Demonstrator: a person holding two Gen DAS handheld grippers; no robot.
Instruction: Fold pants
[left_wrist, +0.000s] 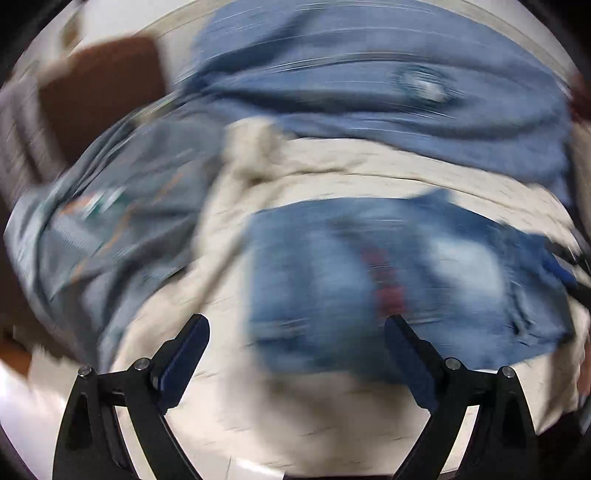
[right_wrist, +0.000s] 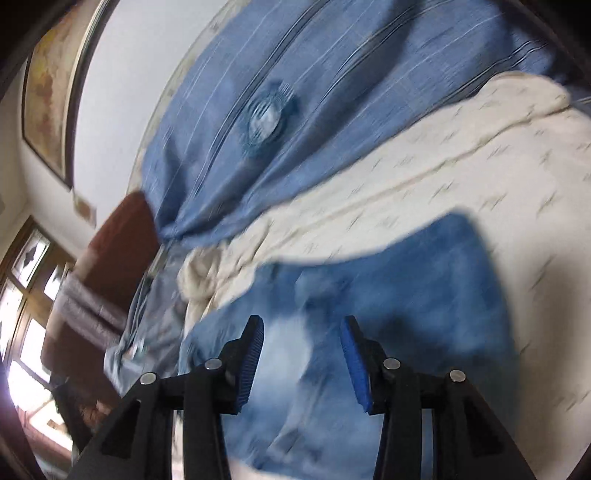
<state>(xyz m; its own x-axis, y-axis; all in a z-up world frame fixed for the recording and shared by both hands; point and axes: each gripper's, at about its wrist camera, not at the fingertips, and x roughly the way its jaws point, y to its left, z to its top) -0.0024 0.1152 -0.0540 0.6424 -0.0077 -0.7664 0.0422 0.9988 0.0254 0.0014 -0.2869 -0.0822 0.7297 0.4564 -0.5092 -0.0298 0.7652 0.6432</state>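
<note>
Faded blue denim pants (left_wrist: 399, 280) lie bunched on the cream patterned bedsheet (left_wrist: 332, 406), just below the blue striped pillow (left_wrist: 369, 74). Your left gripper (left_wrist: 297, 354) hangs over them spread wide, empty. Your right gripper (right_wrist: 303, 354) likewise stands parted, gripping nothing.

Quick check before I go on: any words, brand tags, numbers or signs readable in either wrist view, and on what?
None can be read.
Jeans: a red patch at the middle, blurred, no letters legible.
Grey garment: orange and green marks, smeared by motion.
Blue striped cloth: a round emblem, no text discernible.
Framed picture on the wall: no lettering visible.
</note>
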